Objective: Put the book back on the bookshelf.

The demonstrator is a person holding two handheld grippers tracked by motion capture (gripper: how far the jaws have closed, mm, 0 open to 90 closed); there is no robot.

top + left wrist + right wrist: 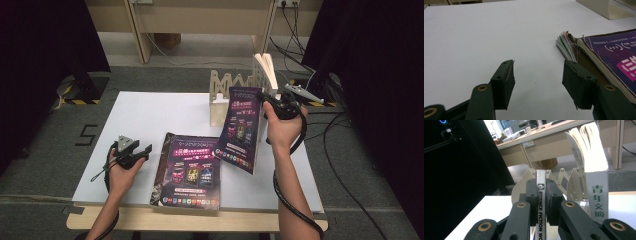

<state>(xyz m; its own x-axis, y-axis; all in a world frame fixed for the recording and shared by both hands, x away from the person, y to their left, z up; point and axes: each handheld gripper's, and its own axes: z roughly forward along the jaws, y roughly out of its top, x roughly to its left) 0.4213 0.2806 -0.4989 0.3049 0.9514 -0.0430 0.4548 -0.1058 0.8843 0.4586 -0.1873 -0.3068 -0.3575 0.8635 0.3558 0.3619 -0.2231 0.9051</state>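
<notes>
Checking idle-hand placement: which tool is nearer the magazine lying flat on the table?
Left. The left tool hovers open just beside the flat magazine, apart from it. The right tool is farther back, raised, gripping another magazine.

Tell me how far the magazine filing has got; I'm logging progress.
Done: one book already stands in the wooden rack. In hand: the right gripper is shut on the spine of a purple magazine, held upright near the rack. Left: the stack of magazines lies flat on the table, beside the open, empty left gripper.
</notes>
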